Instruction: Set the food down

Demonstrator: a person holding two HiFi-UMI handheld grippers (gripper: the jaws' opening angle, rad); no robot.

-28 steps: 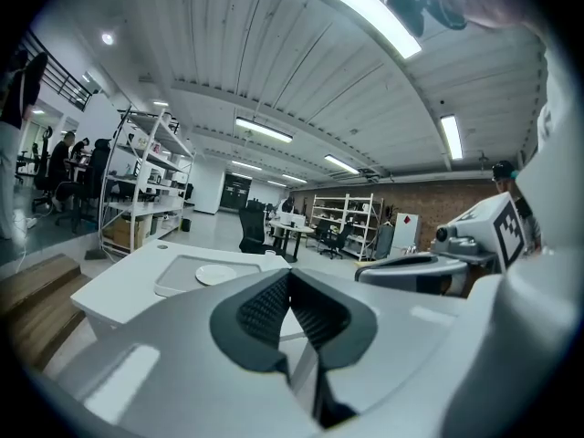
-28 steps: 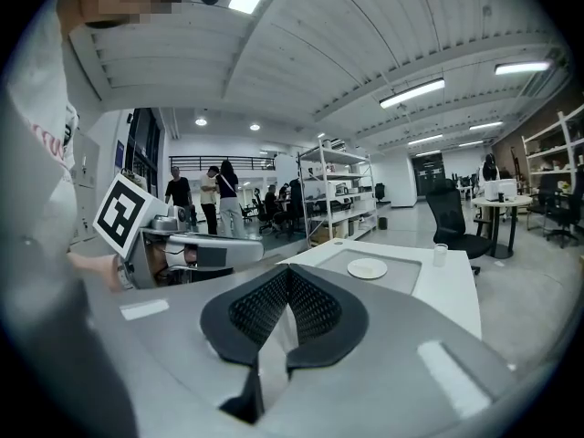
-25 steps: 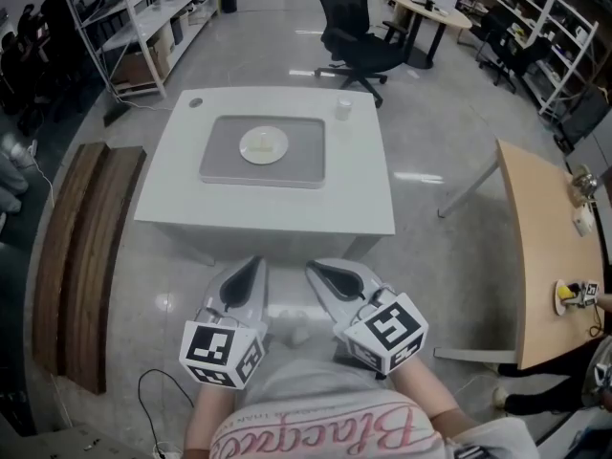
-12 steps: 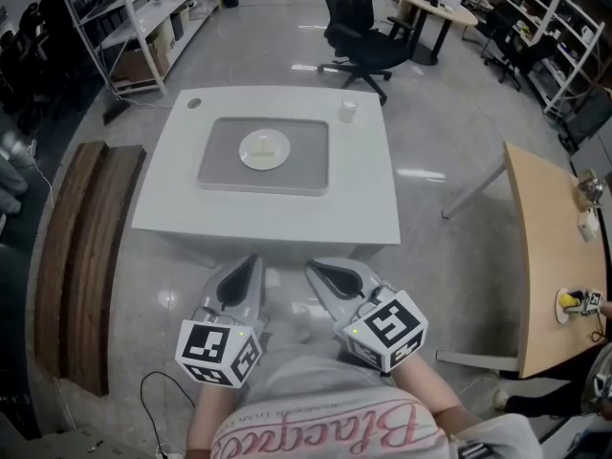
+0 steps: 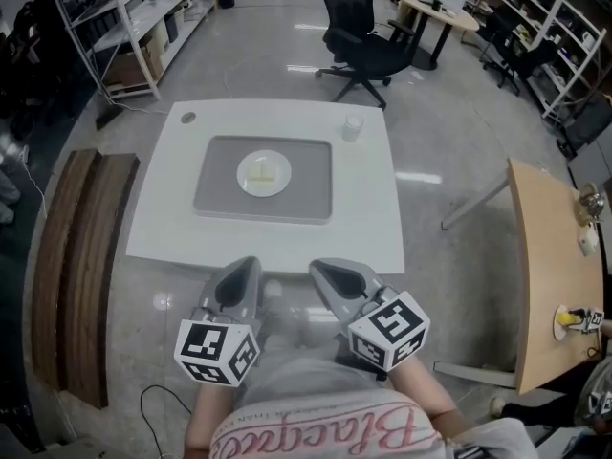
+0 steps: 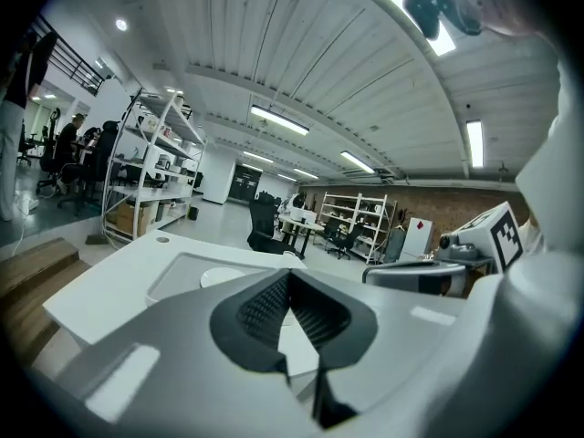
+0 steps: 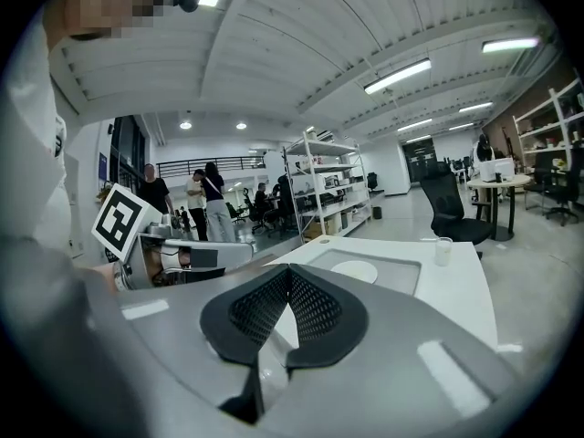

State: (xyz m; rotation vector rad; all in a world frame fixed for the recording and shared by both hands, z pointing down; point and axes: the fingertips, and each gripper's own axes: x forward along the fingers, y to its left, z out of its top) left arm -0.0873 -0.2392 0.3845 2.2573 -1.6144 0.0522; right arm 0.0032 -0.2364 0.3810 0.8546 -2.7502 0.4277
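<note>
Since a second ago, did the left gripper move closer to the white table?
Yes. The left gripper moved forward toward the white table: in the head view, the gap to its near edge has closed.

A small clear cup [image 5: 353, 127] stands on the far right corner of the white worktop [image 5: 363, 208]. On its far left corner is a small dark round spot [image 5: 187, 118], perhaps a cable hole. Beyond the worktop stands a black office chair [image 5: 359, 36]. Left of it lies a wooden bench [image 5: 81, 256], with metal shelving [image 5: 124, 17] farther back. Right of it is a wooden desk [image 5: 550, 256].
</note>
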